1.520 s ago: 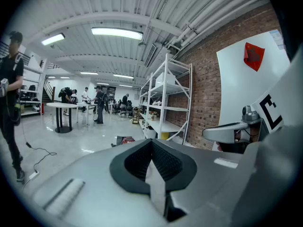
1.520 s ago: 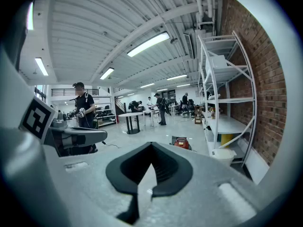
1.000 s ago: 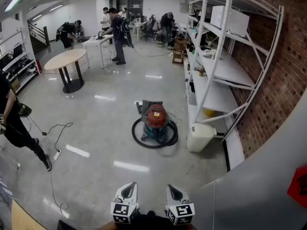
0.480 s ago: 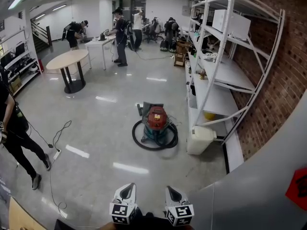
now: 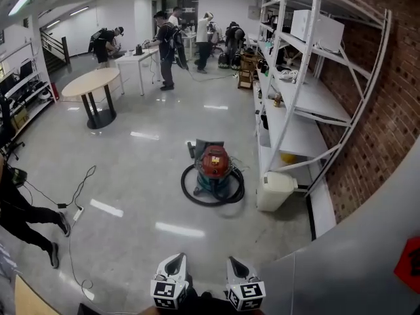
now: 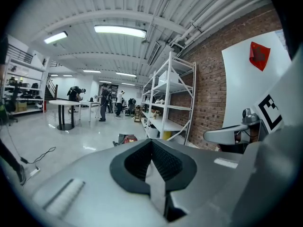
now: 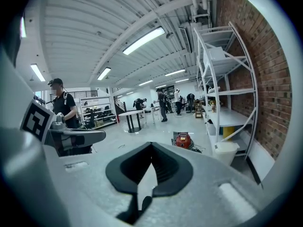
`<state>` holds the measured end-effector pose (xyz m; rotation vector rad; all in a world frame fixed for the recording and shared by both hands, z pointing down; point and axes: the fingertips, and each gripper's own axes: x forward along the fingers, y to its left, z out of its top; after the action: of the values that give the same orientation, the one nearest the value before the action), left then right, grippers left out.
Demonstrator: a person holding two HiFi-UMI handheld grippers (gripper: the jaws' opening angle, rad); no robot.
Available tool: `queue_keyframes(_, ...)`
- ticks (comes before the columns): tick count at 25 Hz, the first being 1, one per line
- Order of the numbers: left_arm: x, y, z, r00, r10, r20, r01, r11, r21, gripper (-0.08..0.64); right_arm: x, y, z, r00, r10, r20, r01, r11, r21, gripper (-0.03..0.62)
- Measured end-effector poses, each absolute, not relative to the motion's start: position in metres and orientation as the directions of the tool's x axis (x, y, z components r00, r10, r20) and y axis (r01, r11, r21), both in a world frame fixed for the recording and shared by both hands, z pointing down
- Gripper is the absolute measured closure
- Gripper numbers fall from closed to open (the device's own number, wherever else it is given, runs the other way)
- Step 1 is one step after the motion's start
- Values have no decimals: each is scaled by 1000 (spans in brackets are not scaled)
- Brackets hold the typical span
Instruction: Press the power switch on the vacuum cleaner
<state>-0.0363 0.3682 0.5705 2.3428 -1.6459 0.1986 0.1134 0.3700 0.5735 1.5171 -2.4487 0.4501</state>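
Note:
The vacuum cleaner [image 5: 214, 165] stands on the glossy floor mid-room: red top, teal drum, black hose coiled around its base. It is small and far off in the left gripper view [image 6: 126, 138] and the right gripper view [image 7: 182, 139]. I cannot make out its power switch at this distance. My left gripper [image 5: 174, 262] and right gripper [image 5: 237, 265] sit side by side at the bottom edge, well short of the vacuum. Both are shut with nothing between the jaws, as the left gripper [image 6: 151, 144] and right gripper [image 7: 151, 149] show in their own views.
White metal shelving [image 5: 308, 97] lines the brick wall on the right, with a white plastic container [image 5: 273, 189] on the floor beside the vacuum. A cable and power strip [image 5: 77, 212] lie left. A person [image 5: 23, 209] walks at far left. A round table [image 5: 92, 81] and several people stand farther back.
The person at the left has walked further toward the left edge. People at the back tables have shifted. Both grippers and the vacuum stay where they were.

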Motion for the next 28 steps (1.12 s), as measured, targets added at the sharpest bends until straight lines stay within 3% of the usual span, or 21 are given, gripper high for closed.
queue_keyframes(8, -26, 332, 582, 388, -876, 287, -922, -370, 118, 545, 123, 343, 583, -391, -839, 379, -920, 362, -147, 601)
queue_keyframes(14, -34, 294, 594, 411, -859, 306, -911, -369, 187, 545, 111, 303, 591, -388, -829, 403, -921, 360, -147, 600)
queue_keyframes(28, -71, 144, 576, 464, -840, 281, -883, -414, 221, 545, 70, 164, 574, -328, -849, 413, -944, 310, -112, 601)
